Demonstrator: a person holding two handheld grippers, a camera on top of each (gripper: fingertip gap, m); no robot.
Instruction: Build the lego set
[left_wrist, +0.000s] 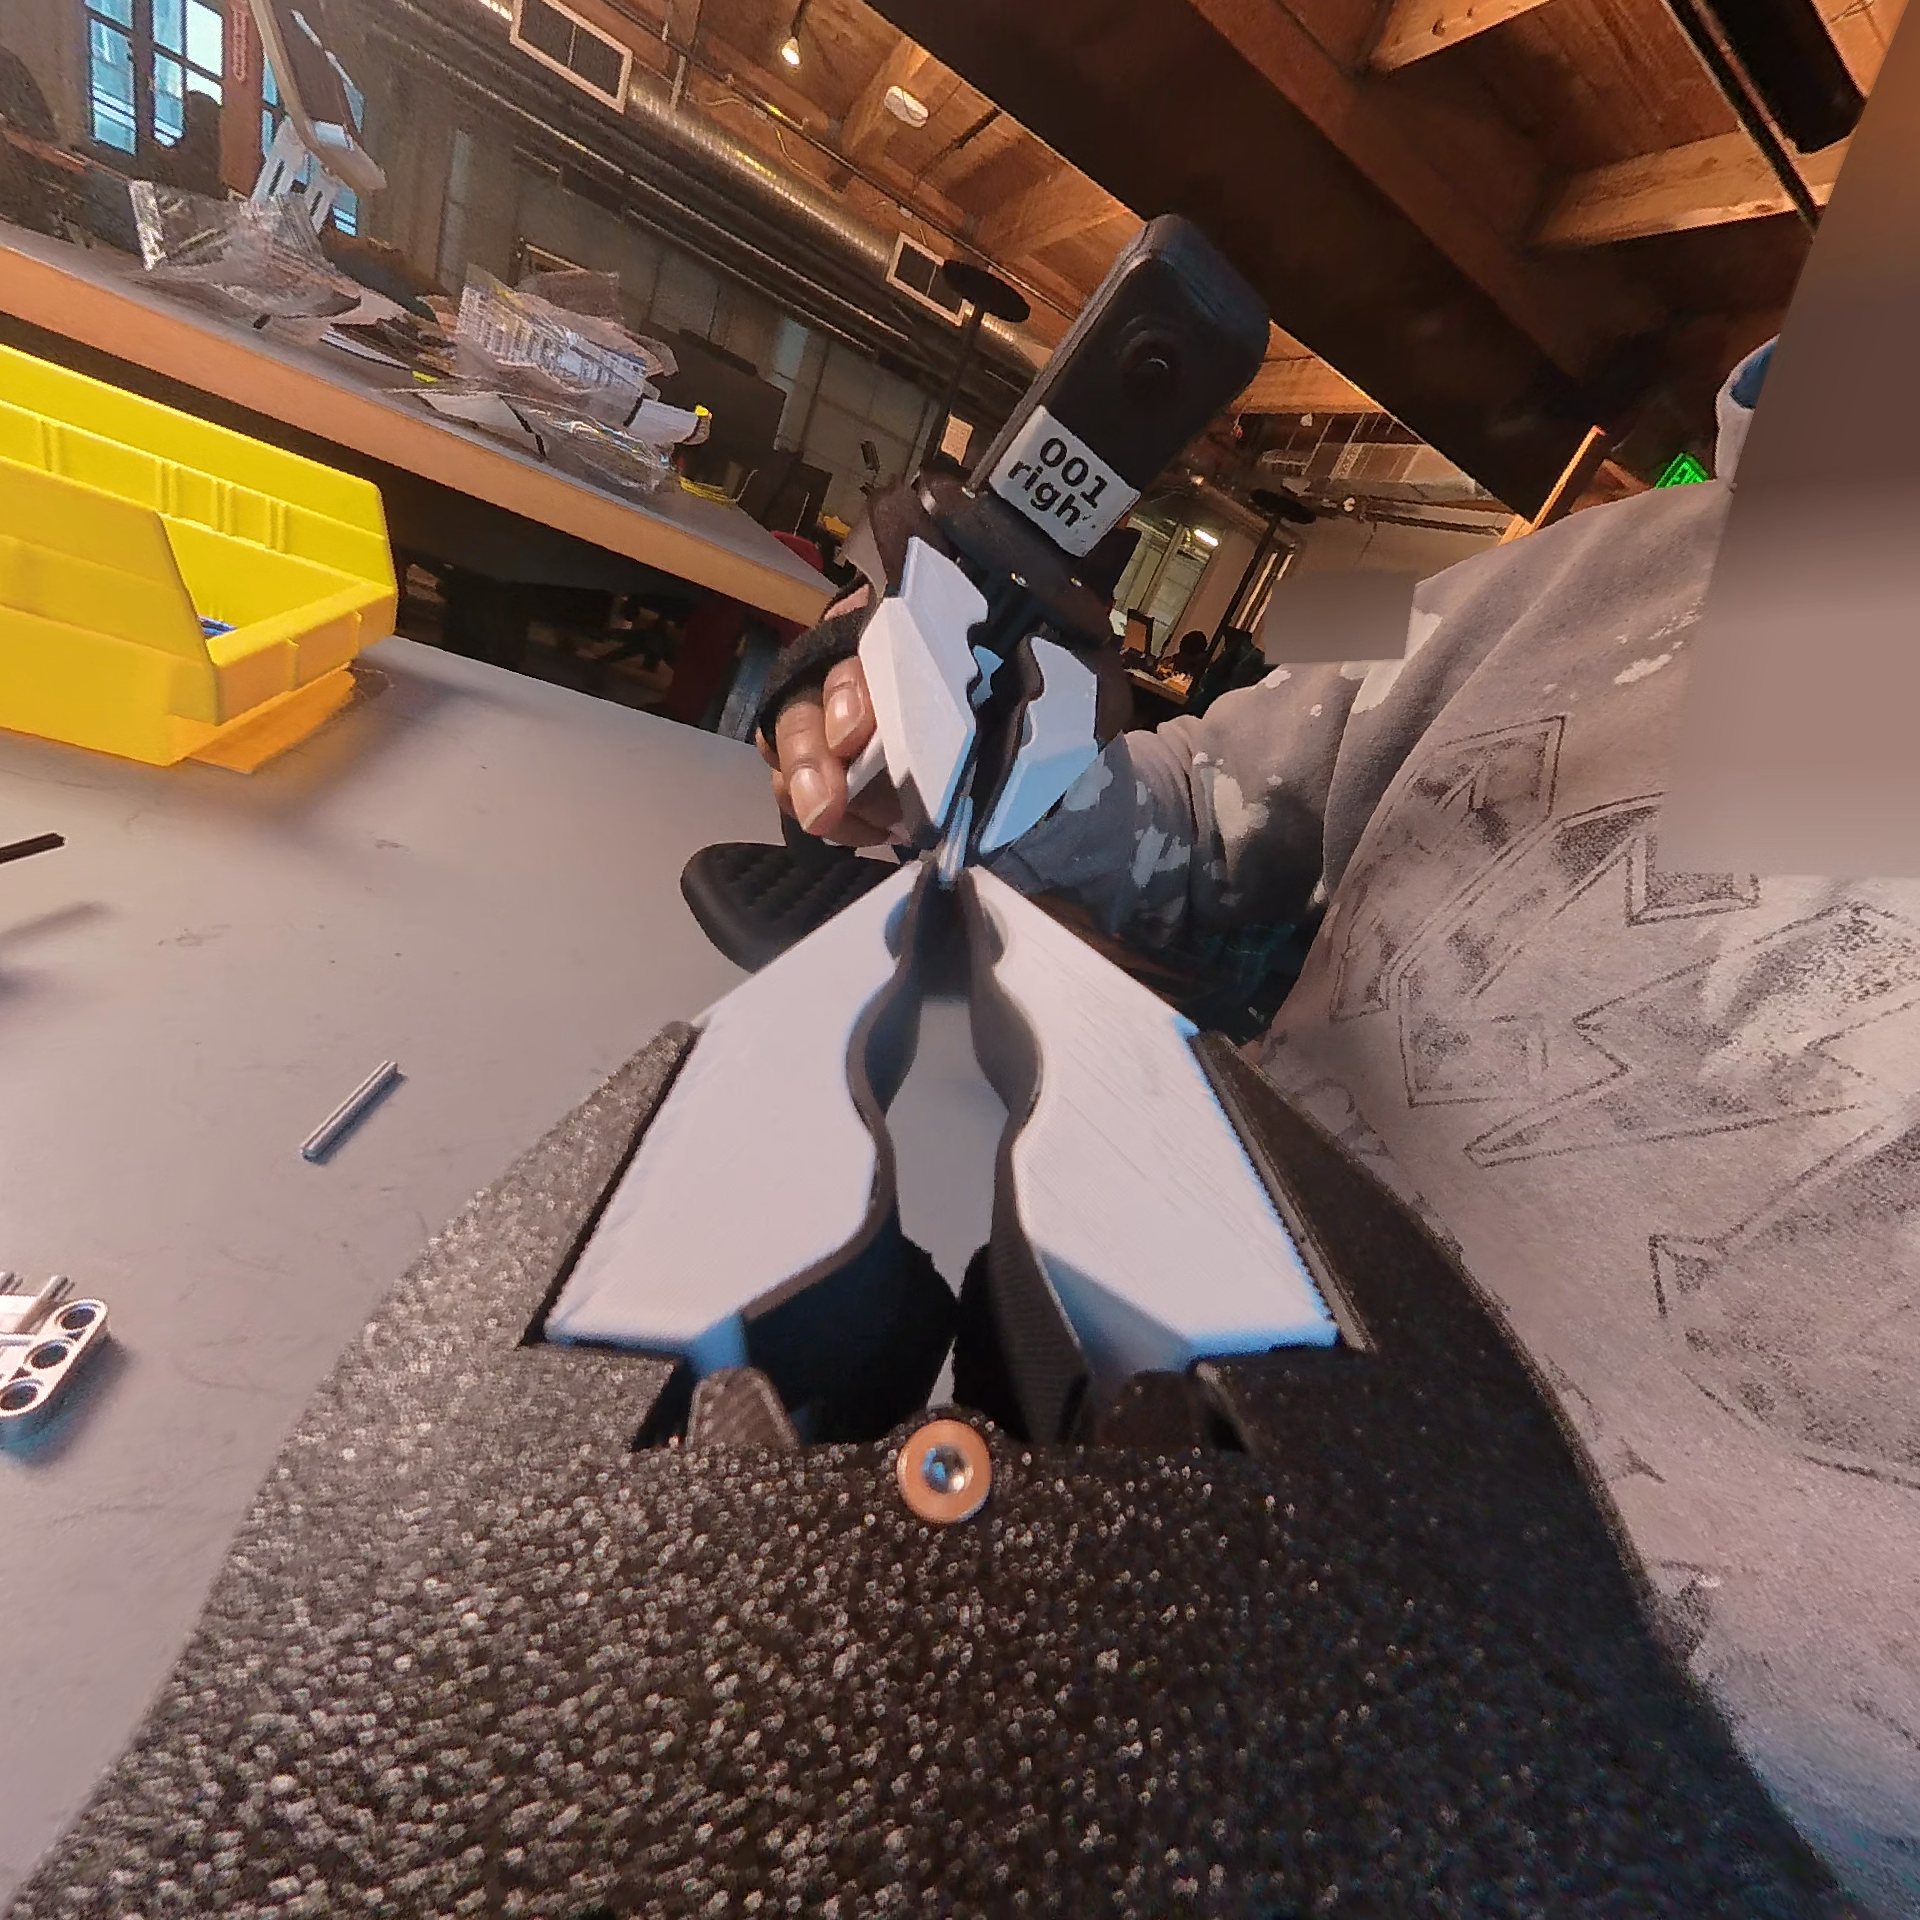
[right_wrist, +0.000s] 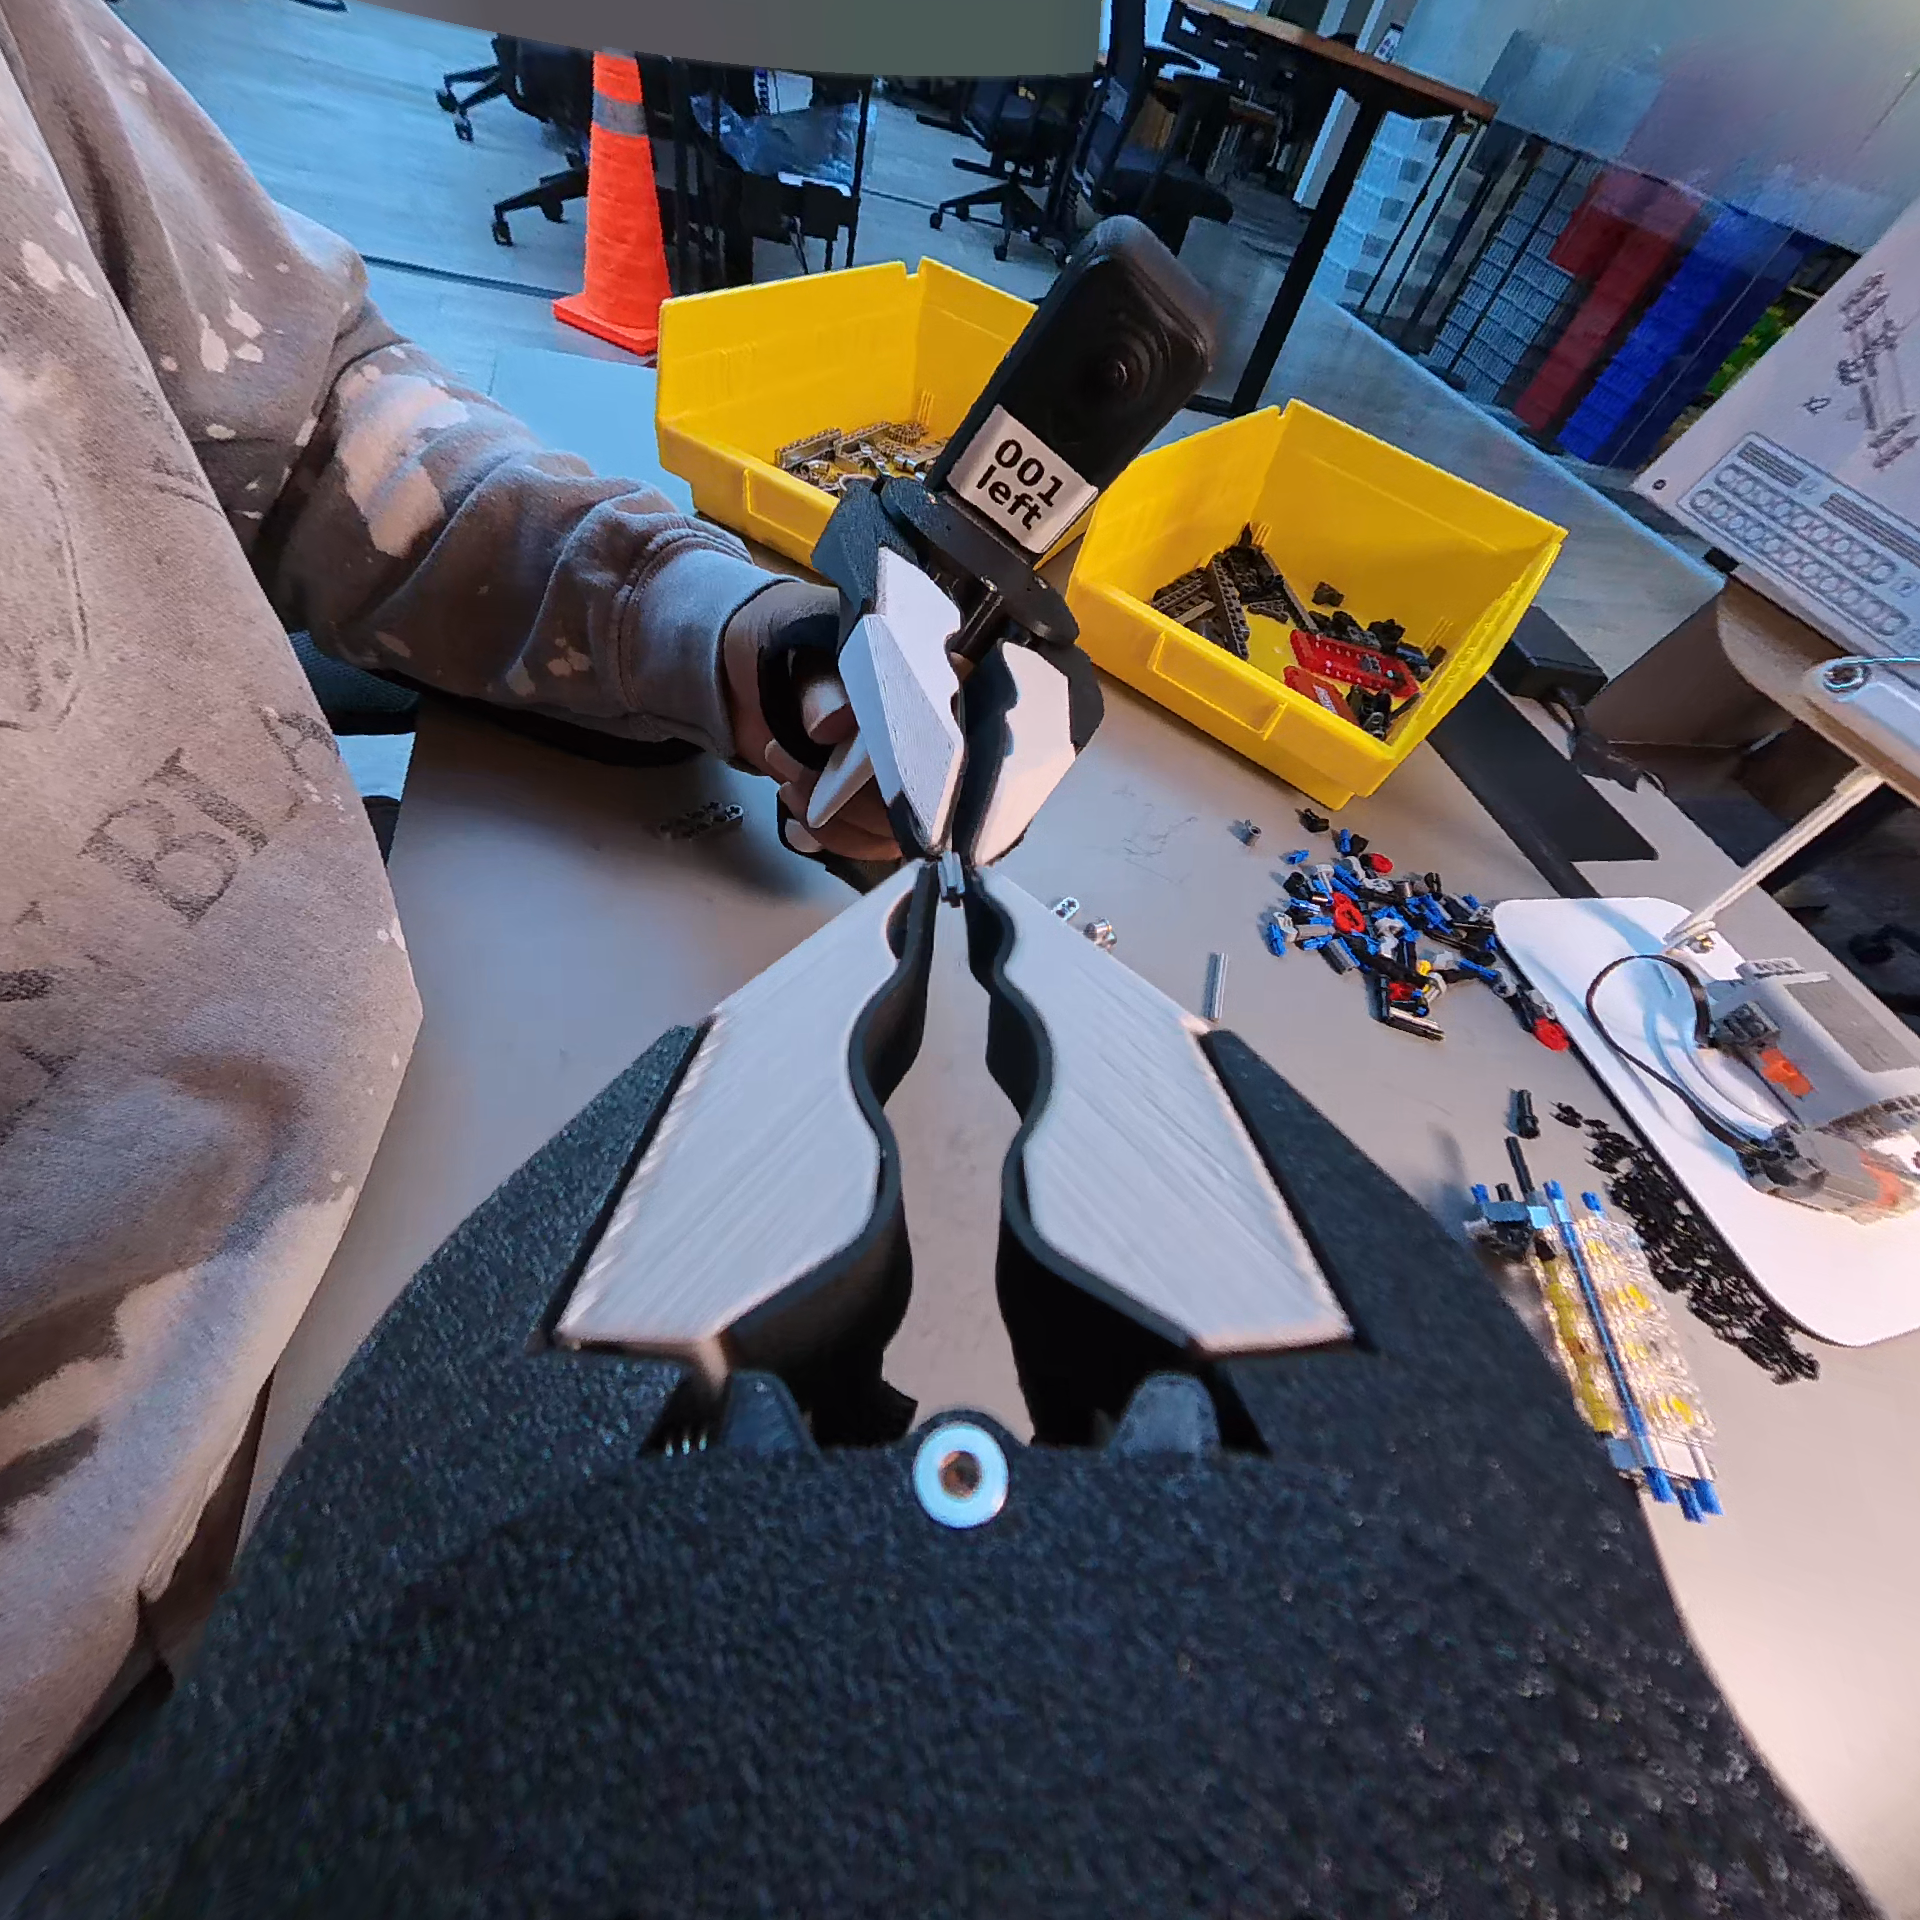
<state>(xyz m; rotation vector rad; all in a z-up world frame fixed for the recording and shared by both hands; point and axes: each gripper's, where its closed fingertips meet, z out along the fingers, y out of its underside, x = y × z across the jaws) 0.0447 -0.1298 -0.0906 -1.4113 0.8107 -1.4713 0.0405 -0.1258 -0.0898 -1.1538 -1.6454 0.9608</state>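
The grey tabletop (right_wrist: 582, 935) carries the largest things: two yellow plastic bins (right_wrist: 1320, 582), the far one holding grey beam pieces, the near one black and red ones, and a white oval base plate (right_wrist: 1621, 1122) with a small wired grey motor assembly on it. Between bin and plate lies a loose heap of small blue, black and red connector pieces (right_wrist: 1371, 935); a short grey axle rod (right_wrist: 1214, 985) lies just beside it. In the left wrist view a second grey rod (left_wrist: 351, 1110) and a pale perforated beam (left_wrist: 47, 1351) rest on the table.

Above the table the left gripper (left_wrist: 948, 883) and the right gripper (right_wrist: 948, 885) meet tip to tip. Both are nearly closed, pinching opposite ends of one tiny grey pin-like piece (right_wrist: 949, 875), held in the air between them.

With so small a part shared by two tips, it seems wise to keep both grippers in line along the piece and avoid twisting, since a sideways pull could flick it free.
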